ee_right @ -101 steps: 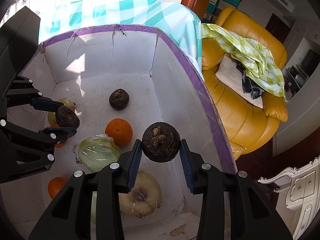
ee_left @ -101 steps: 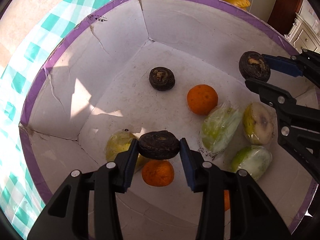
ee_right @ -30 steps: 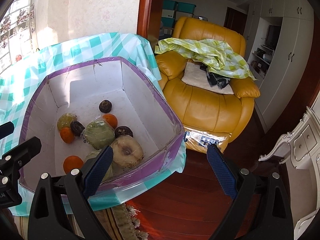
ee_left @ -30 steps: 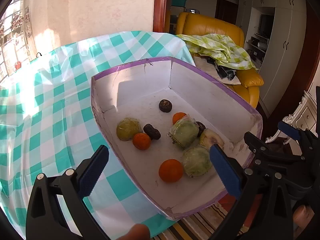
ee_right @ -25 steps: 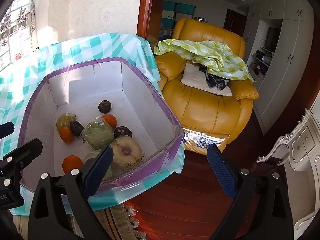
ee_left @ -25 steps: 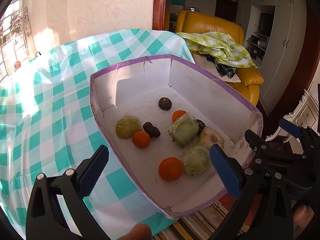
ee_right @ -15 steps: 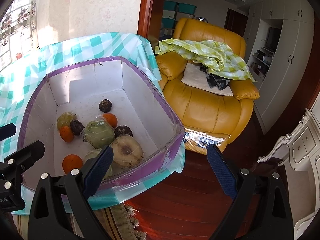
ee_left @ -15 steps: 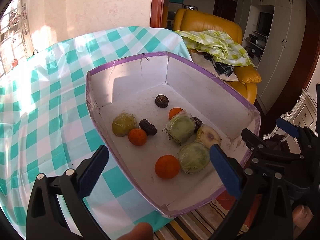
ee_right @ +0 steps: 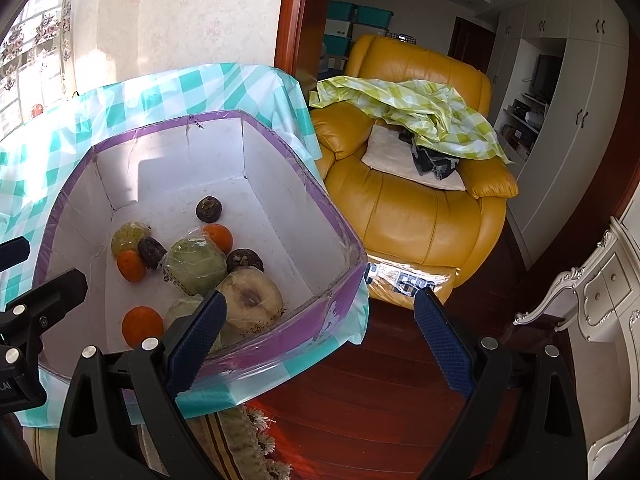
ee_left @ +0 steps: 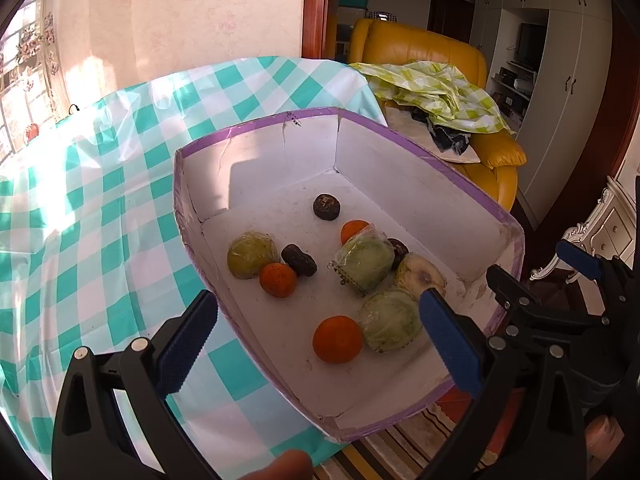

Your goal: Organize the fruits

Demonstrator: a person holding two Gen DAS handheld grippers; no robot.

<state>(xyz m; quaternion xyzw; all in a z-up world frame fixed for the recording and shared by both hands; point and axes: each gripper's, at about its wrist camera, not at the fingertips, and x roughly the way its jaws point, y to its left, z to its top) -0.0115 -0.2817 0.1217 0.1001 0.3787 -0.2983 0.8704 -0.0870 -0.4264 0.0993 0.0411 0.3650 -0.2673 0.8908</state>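
Left wrist view: both claws, left claw (ee_left: 316, 336) and right claw (ee_right: 316, 340), hang spread and empty above the box (ee_left: 448, 168) of fruit, best lowered squarely over one orange (ee_left: 337, 339).

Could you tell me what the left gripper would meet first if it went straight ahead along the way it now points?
Probably the nearer orange on the floor of the white box, or the wrapped green fruit beside it. The left gripper, jaws open and empty, aims down into the box; depth is hard to judge.

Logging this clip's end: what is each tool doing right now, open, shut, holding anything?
Left tool: open, holding nothing.
Right tool: open, holding nothing.
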